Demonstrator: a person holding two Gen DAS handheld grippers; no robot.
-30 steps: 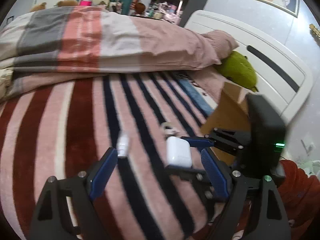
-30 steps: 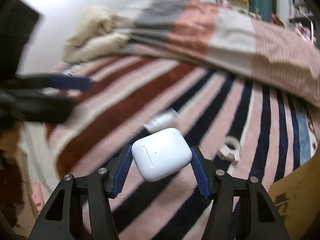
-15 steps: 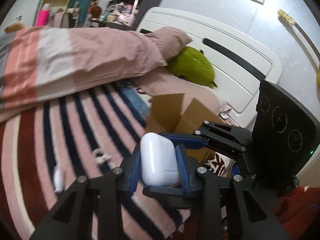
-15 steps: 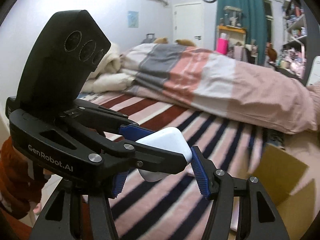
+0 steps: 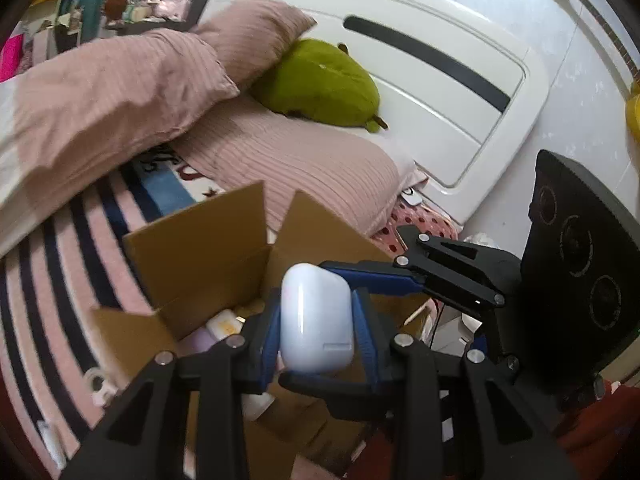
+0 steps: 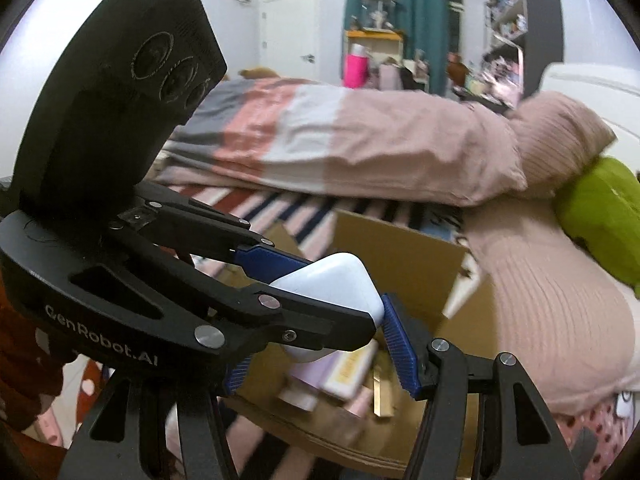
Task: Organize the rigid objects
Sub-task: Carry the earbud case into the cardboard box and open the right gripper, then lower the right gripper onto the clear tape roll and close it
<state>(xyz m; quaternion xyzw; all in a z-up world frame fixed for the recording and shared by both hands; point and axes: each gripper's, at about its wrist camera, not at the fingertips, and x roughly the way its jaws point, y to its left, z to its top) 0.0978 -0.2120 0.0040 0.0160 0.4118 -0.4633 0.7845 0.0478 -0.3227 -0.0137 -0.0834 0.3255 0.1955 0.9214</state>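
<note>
Two grippers, one case: both sets of blue pads press on the same white earbud case [image 5: 316,320], held in the air above an open cardboard box.
Striped blanket [image 5: 60,264]: pink, white and navy bands at the far left of the left wrist view; a small white ring-shaped item [image 5: 96,384] lies on it just beside the box.
Cardboard box [image 5: 200,252]: sits on the bed with its flaps standing up; inside, under the case, lie a pale tube with an orange label [image 6: 344,372] and a few other small things too blurred to name.
Left gripper [image 5: 316,332]: clenched on the case from both sides, the case upright between its pads.
Right gripper [image 6: 320,320]: also grasping the case, its pads on the other pair of faces, so the two tools cross each other at the case; in the left wrist view its fingers reach in from the right.
Case position: over the box opening, touching nothing but the pads.
Pink duvet [image 5: 112,92]: bunched behind the box.
Pink pillow [image 5: 304,172]: just beyond the box's far flaps.
Green plush toy [image 5: 320,84]: rests on the pillows against the white headboard [image 5: 440,92].
Person: an orange-red sleeve [image 5: 592,440] shows at the lower right.
</note>
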